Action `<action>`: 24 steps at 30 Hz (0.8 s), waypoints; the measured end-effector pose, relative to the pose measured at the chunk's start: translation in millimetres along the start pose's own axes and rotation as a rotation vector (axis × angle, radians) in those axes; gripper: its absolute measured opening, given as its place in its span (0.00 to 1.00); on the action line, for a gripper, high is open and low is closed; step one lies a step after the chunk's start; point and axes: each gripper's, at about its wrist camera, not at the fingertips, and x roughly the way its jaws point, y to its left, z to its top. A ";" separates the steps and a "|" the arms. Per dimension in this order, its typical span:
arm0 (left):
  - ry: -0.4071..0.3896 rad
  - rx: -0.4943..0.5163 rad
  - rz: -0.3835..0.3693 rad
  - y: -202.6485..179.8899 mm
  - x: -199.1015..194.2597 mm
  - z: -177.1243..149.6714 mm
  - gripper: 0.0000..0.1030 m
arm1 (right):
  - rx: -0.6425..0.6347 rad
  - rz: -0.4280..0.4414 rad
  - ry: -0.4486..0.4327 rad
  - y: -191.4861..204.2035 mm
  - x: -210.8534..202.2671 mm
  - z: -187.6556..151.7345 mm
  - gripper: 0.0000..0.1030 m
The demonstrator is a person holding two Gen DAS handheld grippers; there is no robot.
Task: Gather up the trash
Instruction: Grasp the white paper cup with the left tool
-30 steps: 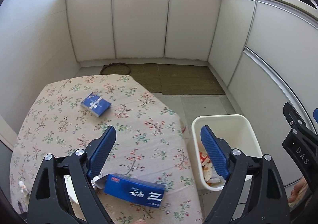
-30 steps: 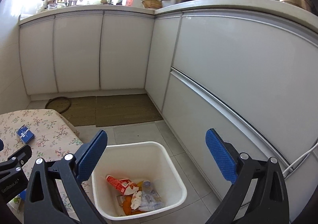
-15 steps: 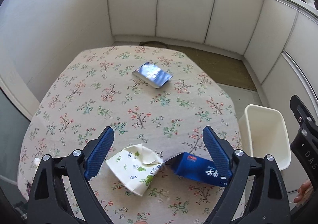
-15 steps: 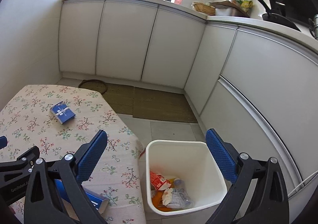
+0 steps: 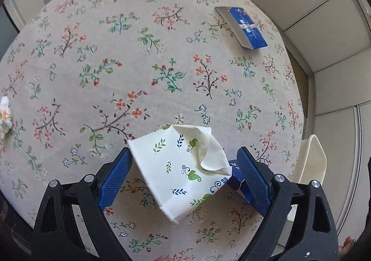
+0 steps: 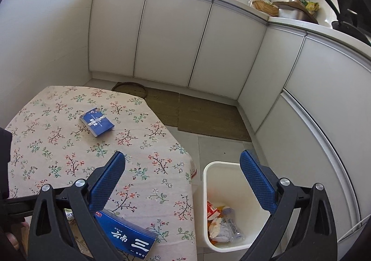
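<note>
A crumpled white paper wrapper with green and blue leaf prints [image 5: 183, 168] lies on the floral tablecloth [image 5: 143, 71]. My left gripper [image 5: 184, 180] is open, its blue fingers on either side of the wrapper, just above it. A long blue box [image 6: 126, 235] lies at the table's near right edge, partly under the wrapper in the left wrist view [image 5: 234, 173]. A smaller blue box [image 5: 241, 27] lies farther across the table [image 6: 97, 122]. My right gripper [image 6: 183, 182] is open and empty, over the table's edge and the white bin [image 6: 231, 210].
The white bin stands on the floor right of the table, holding a red carton, tissue and a plastic bottle. A small white crumpled scrap [image 5: 4, 117] lies at the table's left edge. White cabinets [image 6: 176, 36] and brown floor mats [image 6: 204, 117] lie beyond.
My left gripper has tilted down and closed in over the leaf-print wrapper, which now sits between its fingers. My right gripper has swung left, bringing more of the table into view.
</note>
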 end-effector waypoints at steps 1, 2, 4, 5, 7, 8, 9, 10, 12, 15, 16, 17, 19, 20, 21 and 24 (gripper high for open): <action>0.013 -0.011 -0.002 0.7 4.2 -0.4 0.85 | 0.006 0.006 0.008 -1.2 1.7 0.9 0.93; 0.024 -0.017 -0.005 0.9 8.1 -0.6 0.84 | 0.008 0.009 0.014 -1.7 3.6 1.3 0.93; 0.048 -0.017 -0.019 0.8 14.0 -1.6 0.71 | 0.009 0.009 0.027 -2.3 8.2 1.2 0.93; 0.048 -0.007 -0.037 -0.1 14.2 -1.9 0.68 | 0.010 0.010 0.033 -2.4 10.3 1.1 0.93; 0.022 0.023 -0.054 -3.4 9.4 -0.1 0.51 | 0.013 0.018 0.050 -2.0 15.1 1.4 0.93; 0.009 0.037 -0.067 -5.6 6.1 0.2 0.43 | 0.016 0.023 0.058 -1.9 17.2 1.8 0.93; -0.008 0.055 -0.071 -7.0 2.2 1.0 0.20 | 0.019 0.028 0.066 -1.5 19.3 2.3 0.93; -0.018 0.067 -0.083 -7.4 -1.2 2.9 0.17 | 0.022 0.034 0.074 -0.9 21.4 2.9 0.93; -0.028 0.090 -0.089 -4.1 -7.1 6.4 0.14 | 0.030 0.048 0.092 -0.2 25.4 3.6 0.93; -0.029 0.074 -0.126 10.9 -14.9 14.3 0.10 | 0.048 0.072 0.122 1.8 31.2 3.9 0.93; -0.025 0.060 -0.146 17.6 -18.1 17.9 0.08 | 0.053 0.084 0.133 3.0 33.1 4.2 0.93; -0.021 0.048 -0.168 23.3 -21.4 21.6 0.08 | 0.055 0.098 0.142 5.0 34.8 4.8 0.93; -0.026 0.041 -0.194 32.7 -29.1 27.5 0.08 | 0.049 0.119 0.154 10.7 38.1 6.9 0.93; -0.031 0.040 -0.202 35.5 -32.0 29.3 0.08 | 0.043 0.120 0.156 13.5 39.3 7.7 0.93; -0.037 0.035 -0.215 40.2 -36.2 31.4 0.08 | 0.038 0.116 0.158 15.9 40.4 8.6 0.93; -0.056 0.032 -0.249 49.7 -47.4 36.6 0.06 | 0.027 0.111 0.168 23.8 45.2 10.4 0.93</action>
